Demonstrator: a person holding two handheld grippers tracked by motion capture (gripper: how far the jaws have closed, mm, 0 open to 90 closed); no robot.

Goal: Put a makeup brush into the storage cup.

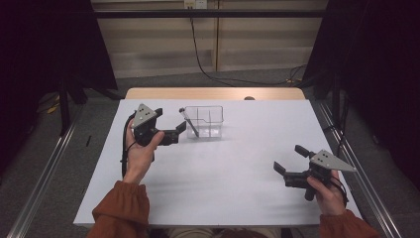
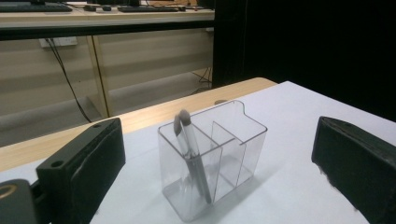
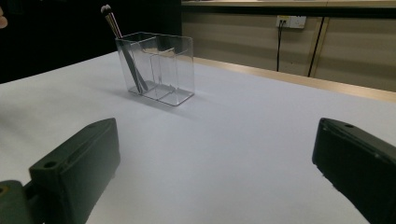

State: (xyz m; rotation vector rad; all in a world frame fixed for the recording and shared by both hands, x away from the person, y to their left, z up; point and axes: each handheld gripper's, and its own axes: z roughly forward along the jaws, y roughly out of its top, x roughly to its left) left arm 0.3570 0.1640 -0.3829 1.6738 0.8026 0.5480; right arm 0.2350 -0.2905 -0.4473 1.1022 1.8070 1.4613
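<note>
We are holding the left gripper with jaws spread wide and empty, just beside the clear organizer. A makeup brush is leaning in its end compartment. We are keeping the right gripper wide open, empty, well apart.

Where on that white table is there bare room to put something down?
Most of the table is bare: the wide stretch between the clear holder and the right gripper, and the near strip between the forearms. It is tight only at the holder with its brush, where the left gripper hovers close.
</note>
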